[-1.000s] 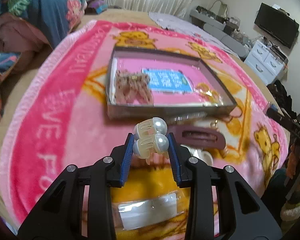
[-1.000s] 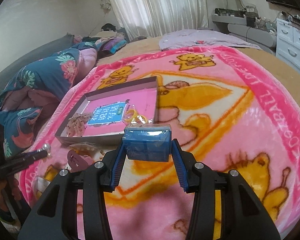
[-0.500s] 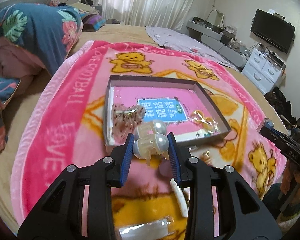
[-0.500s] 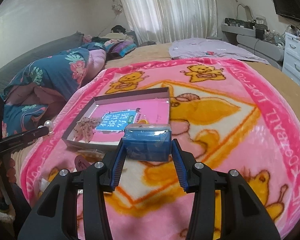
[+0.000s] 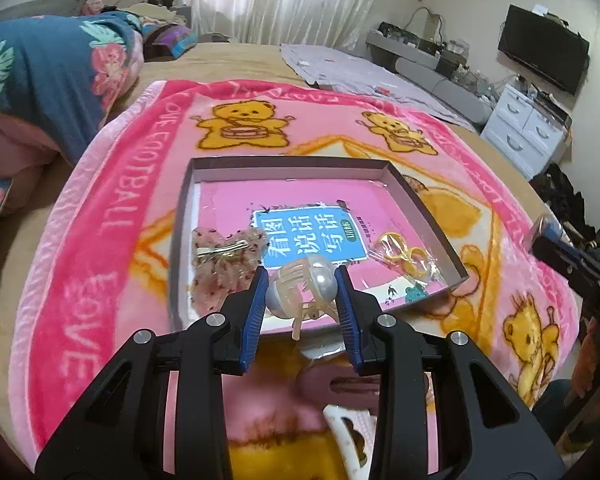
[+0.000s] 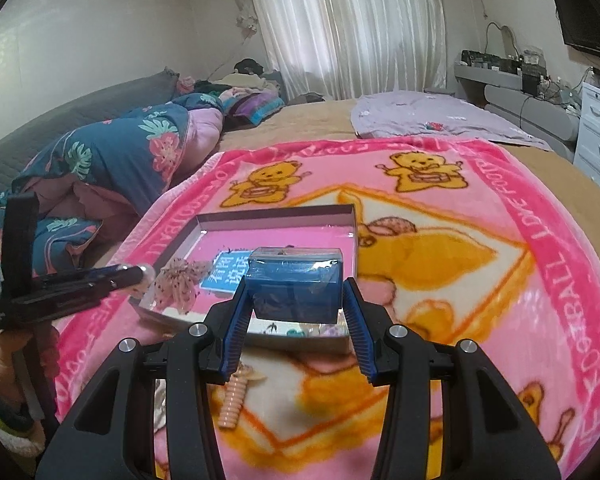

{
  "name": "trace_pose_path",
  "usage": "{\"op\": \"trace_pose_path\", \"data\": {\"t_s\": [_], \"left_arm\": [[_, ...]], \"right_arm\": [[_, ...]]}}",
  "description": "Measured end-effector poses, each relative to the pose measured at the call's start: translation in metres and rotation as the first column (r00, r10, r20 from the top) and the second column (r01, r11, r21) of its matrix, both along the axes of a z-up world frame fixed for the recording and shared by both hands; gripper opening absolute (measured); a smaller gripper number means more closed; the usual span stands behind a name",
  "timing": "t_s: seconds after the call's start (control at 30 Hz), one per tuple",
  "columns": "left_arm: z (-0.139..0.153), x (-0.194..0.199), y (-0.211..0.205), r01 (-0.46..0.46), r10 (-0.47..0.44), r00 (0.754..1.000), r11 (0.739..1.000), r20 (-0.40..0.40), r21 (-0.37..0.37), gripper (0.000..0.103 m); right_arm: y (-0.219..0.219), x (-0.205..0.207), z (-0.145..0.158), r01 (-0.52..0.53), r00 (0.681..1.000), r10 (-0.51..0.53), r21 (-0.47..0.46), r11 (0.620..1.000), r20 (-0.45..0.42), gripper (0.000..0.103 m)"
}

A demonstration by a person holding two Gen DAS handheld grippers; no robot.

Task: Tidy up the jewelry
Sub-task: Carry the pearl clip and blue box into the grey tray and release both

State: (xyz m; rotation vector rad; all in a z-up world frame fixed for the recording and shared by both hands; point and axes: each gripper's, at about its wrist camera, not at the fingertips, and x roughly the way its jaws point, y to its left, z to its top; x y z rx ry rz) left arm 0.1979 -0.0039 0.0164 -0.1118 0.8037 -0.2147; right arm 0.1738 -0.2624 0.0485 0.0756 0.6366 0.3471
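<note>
My left gripper (image 5: 302, 294) is shut on a cream pearl hair claw (image 5: 304, 290), held above the near edge of a shallow grey box (image 5: 180, 220) with a pink lining. Inside the box lie a speckled pink bow clip (image 5: 224, 264) at the left and a bagged yellow hair tie (image 5: 404, 256) at the right. My right gripper (image 6: 296, 294) is shut on a small clear-topped blue box (image 6: 296, 284), also over the tray's near edge (image 6: 300, 330). In the right wrist view the left gripper's tip (image 6: 134, 274) shows at the left.
The box sits on a pink bear-print blanket (image 5: 112, 220) spread on a bed. Near me lie a mauve hair clip (image 5: 340, 384), a white clip (image 5: 348, 428) and a peach spiral tie (image 6: 234, 404). A folded floral duvet (image 5: 48, 72) is at the left, white drawers (image 5: 528, 128) at the right.
Both grippers have risen and moved forward toward the grey box, each keeping its hold. The loose clips on the blanket have slid down toward the bottom of the left wrist view.
</note>
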Motion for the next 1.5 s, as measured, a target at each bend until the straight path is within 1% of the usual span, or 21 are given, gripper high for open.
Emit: {"op": "trace_pose_path", "data": {"t_s": [0.2,0.47,0.77,0.97,1.1,1.27,1.5], "left_arm": [[-0.007,0.016,-0.013,0.028,-0.028,0.999,1.0,-0.016,0.011,0.026],[-0.023,0.031,-0.021,0.055,-0.055,0.997,0.998,-0.048,-0.01,0.026],[-0.041,0.043,-0.025,0.077,-0.081,0.992,0.996,-0.093,-0.045,0.026],[-0.052,0.05,-0.02,0.069,-0.077,0.989,0.995,-0.129,-0.067,0.026],[-0.056,0.052,-0.015,0.055,-0.064,0.988,0.996,-0.138,-0.071,0.026],[-0.058,0.055,-0.011,0.042,-0.052,0.988,0.997,-0.147,-0.069,0.026],[-0.059,0.055,-0.008,0.034,-0.042,0.988,0.998,-0.149,-0.061,0.027]], "right_arm": [[0.003,0.019,-0.001,-0.003,1.0,0.002,-0.011,1.0,-0.01,0.044],[0.01,0.042,-0.009,-0.006,0.999,0.005,-0.034,0.999,-0.035,0.044],[0.02,0.079,-0.032,-0.009,0.995,0.0,-0.087,0.996,-0.101,0.044],[0.035,0.103,-0.052,-0.032,0.988,0.015,-0.109,0.993,-0.154,0.044],[0.043,0.114,-0.065,-0.047,0.983,0.022,-0.136,0.99,-0.181,0.044],[0.045,0.127,-0.078,-0.022,0.98,-0.011,-0.159,0.987,-0.2,0.044],[0.041,0.135,-0.084,-0.013,0.977,-0.02,-0.156,0.988,-0.211,0.045]]}}
